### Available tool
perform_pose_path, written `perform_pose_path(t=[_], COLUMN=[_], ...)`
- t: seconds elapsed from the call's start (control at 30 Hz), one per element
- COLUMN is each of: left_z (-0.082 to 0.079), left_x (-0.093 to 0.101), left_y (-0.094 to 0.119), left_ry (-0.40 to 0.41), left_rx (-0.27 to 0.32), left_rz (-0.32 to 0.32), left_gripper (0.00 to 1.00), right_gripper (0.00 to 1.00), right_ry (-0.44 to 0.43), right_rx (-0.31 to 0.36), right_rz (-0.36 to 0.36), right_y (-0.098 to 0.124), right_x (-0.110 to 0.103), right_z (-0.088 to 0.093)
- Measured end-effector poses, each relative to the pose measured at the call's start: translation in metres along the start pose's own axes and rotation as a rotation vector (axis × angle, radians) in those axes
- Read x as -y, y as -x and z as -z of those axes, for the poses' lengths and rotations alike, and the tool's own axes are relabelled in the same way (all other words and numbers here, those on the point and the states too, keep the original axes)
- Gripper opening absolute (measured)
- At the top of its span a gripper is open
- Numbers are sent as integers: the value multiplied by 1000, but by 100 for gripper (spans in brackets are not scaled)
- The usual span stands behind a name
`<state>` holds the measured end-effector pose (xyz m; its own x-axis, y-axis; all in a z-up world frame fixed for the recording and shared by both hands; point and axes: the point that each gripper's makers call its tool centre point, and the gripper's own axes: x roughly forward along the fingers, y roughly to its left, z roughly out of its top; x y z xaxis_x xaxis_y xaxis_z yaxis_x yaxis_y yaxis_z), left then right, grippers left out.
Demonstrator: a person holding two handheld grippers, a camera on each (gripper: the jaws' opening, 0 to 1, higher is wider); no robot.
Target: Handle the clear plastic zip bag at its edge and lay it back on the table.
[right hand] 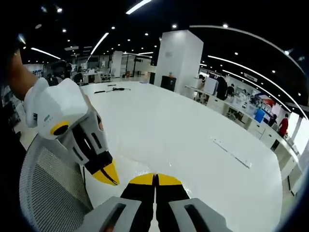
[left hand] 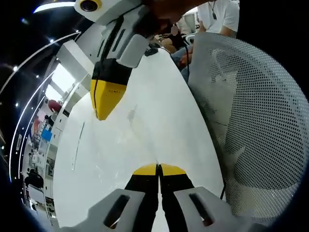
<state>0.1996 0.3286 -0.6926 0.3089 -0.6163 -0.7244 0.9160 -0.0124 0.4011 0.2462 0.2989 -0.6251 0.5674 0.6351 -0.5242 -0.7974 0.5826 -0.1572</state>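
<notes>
1. Tabletop (right hand: 193, 130): white, broad and glossy, running away toward 12 o'clock in the right gripper view.

2. Mesh chair (left hand: 256, 121): white perforated back, standing at 3 o'clock in the left gripper view, just beside the tabletop edge.

3. My right tool (right hand: 155, 178): at 6 o'clock in its own view, yellow tips pressed together with no gap. In the left gripper view it reached in from 11 o'clock, its tip pointed down at the tabletop.

4. My left tool (left hand: 158, 169): at 6 o'clock in its own view, likewise closed tip to tip. In the right gripper view it stood at 8 o'clock, near my right tool. I could not tell whether either tool had film pinched between its tips.

5. Clear plastic zip bag (right hand: 140, 163): barely legible, a faint glinting edge and some creases lying flat on the tabletop, just ahead of my right tool's tips, toward 11 o'clock of them. Exact outline uncertain. Judged very light, limp and slick. It would likely cling to the glossy surface and fold or sag if lifted from its middle. The best hold was the stiffer zip edge or a corner, pinched narrow. Easily dropped if nipped only by the loose film.

6. Thin pale strip (right hand: 232, 152): lying at 3 o'clock, well apart from the bag.

7. Dark cables (right hand: 113, 89): far off, at 11 o'clock.
</notes>
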Motion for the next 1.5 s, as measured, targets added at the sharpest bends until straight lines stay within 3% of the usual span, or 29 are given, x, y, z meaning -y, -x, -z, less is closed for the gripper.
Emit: perform_pose_path(t=[0.53, 0.93, 1.23, 1.37, 1.5], left_z=[-1, 6, -1, -13, -15], left_x=[-11, -18, -22, -28, -31], left_y=[2, -2, 3, 15, 24], left_ry=[22, 11, 147, 250, 293], left_rx=[14, -2, 81, 155, 177], left_rz=[-28, -55, -42, -54, -66], left_gripper=[0, 0, 0, 0, 4], right_gripper=[0, 0, 0, 0, 0], right_ry=[57, 103, 90, 114, 139], right_rx=[61, 42, 11, -14, -35], right_rz=[15, 16, 17, 6, 4], right_y=[7, -5, -16, -26, -32], right_x=[0, 7, 12, 11, 12], right_z=[-27, -14, 0, 9, 12])
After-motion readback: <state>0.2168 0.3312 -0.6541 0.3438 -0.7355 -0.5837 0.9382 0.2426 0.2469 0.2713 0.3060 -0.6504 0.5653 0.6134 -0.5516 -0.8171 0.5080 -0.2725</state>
